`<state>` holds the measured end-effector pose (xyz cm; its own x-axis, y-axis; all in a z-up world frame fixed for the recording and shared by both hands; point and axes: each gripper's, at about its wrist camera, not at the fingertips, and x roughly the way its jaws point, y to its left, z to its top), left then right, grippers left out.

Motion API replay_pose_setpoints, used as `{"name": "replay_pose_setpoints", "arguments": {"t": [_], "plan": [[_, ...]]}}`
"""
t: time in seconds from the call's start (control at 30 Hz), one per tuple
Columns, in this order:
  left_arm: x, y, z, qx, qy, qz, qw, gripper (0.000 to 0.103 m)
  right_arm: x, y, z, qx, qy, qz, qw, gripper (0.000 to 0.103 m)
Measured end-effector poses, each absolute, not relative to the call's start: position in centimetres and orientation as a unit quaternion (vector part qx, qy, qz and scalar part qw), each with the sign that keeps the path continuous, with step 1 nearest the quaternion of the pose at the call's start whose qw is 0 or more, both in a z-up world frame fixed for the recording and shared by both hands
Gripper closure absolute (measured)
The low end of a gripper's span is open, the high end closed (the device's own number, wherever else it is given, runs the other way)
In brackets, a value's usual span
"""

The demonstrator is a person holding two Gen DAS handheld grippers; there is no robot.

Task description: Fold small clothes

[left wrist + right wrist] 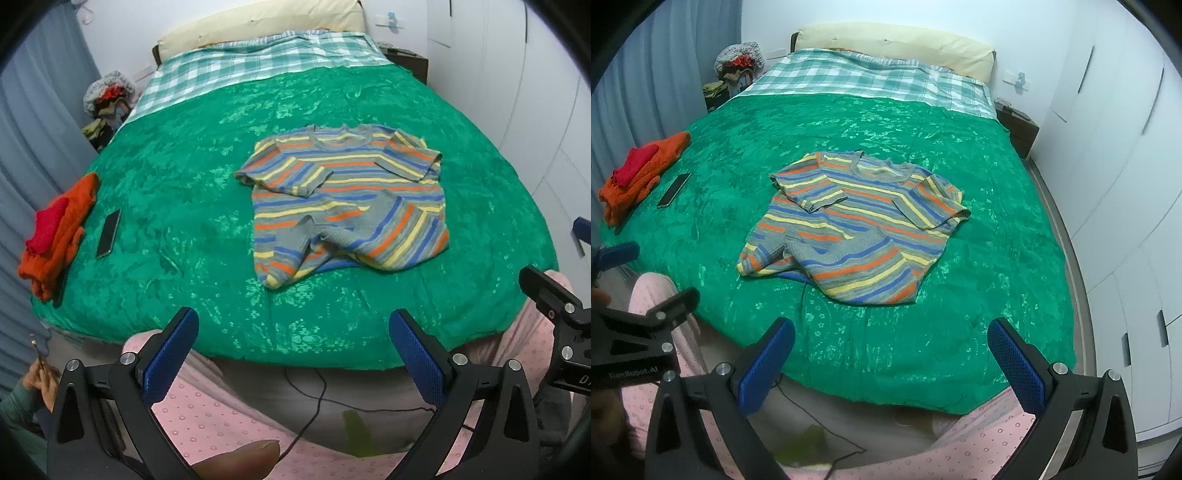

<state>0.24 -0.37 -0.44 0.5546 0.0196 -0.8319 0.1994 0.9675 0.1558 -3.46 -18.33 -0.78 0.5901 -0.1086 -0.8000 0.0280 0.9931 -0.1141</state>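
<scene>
While both the left gripper (293, 354) and right gripper (891, 363) are held wide and empty near the bed's edge, the striped shirt (855, 229), lying mid-bedspread (979, 295) with sleeves tucked, is best gripped at its rumpled near hem.

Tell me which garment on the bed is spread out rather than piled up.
The striped shirt in the middle of the green bedspread. It lies spread out; the orange and red clothes sit heaped near the left edge.
</scene>
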Motion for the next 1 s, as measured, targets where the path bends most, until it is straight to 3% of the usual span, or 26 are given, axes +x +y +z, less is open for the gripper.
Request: {"name": "replay_pose_setpoints", "arguments": {"t": [1.0], "plan": [[0.24,0.07,-1.36,0.118,0.479,-0.045,0.869,0.0,-3.24,-18.22,-0.83,-0.042,0.454,-0.038,0.889,0.0]]}}
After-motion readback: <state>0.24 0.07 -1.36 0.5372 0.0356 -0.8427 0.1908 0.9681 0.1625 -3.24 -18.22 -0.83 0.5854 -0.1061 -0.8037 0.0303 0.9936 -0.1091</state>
